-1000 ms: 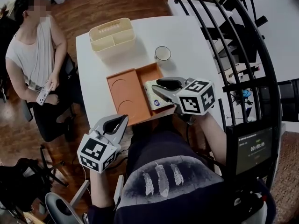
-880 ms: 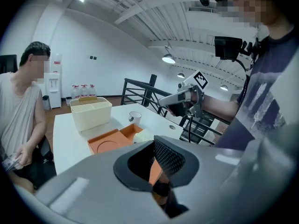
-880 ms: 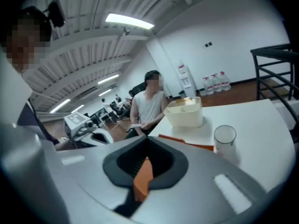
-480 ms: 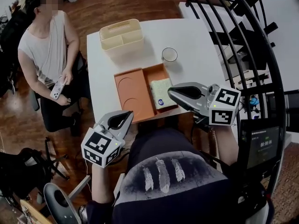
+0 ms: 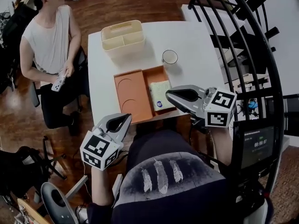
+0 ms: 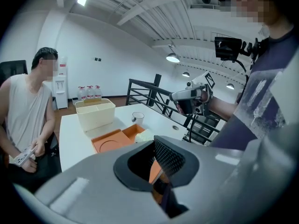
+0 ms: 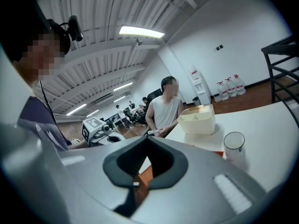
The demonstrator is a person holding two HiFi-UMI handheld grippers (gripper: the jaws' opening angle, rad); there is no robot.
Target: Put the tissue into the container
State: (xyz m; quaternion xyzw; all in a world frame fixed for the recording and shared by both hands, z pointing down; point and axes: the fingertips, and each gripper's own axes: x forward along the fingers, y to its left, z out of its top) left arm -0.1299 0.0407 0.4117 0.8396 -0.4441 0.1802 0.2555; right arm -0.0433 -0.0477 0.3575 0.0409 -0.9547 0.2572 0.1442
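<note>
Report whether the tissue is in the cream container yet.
Out: the tissue lies in the orange tray, apart from the cream container.

White rectangular table (image 5: pixel 196 45) on a dark wooden floor (image 5: pixel 140 3), beside a black metal railing (image 5: pixel 275 92); white walls (image 6: pixel 107 50), long ceiling lights (image 7: pixel 141 31), perhaps water bottles (image 7: pixel 229 87).

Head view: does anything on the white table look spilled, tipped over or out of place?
Nothing stands out. The tissue pack lies flat in the orange tray, the glass stands upright, and the cream container sits upright at the far end.
</note>
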